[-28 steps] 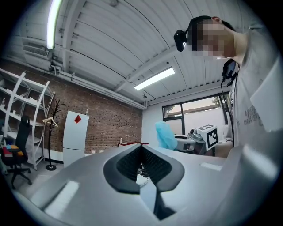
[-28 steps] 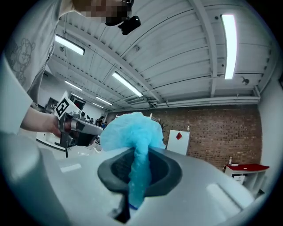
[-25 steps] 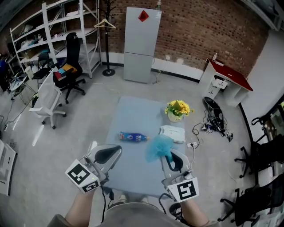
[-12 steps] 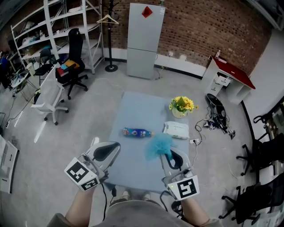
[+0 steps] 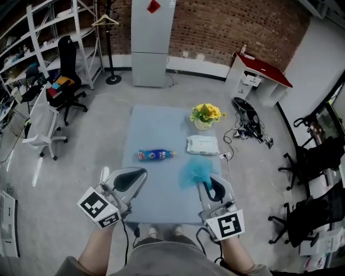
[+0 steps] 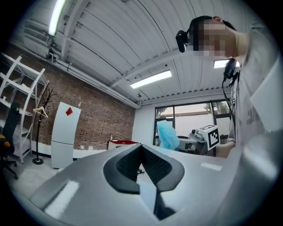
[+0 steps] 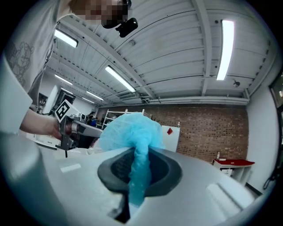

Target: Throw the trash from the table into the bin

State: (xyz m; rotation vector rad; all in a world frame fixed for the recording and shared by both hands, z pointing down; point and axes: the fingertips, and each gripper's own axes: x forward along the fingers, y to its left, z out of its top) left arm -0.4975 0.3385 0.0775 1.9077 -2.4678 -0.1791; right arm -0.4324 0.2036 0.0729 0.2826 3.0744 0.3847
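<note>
No word or number could be read anywhere. Marks noted: a square black-and-white coded marker on the left cube [image 5: 98, 209] of the left gripper [image 5: 139, 175], and another on the right cube [image 5: 225, 225] of the right gripper [image 5: 205, 186] — patterns only, no characters. A red diamond sign [image 5: 153, 6] stood on the upper door of the white fridge [image 5: 148, 43], with no lettering visible. The bottle [image 5: 154, 154] had a blue label, the white pack [image 5: 202, 144] some print, the person's shirt [image 6: 254, 115] faint grey print — all too small or blurred to read.

light: bright, even; source: ceiling strips [image 7: 225, 48]; edges: fisheye-bent, dark-vignetted; focus: near jaws soft
</note>
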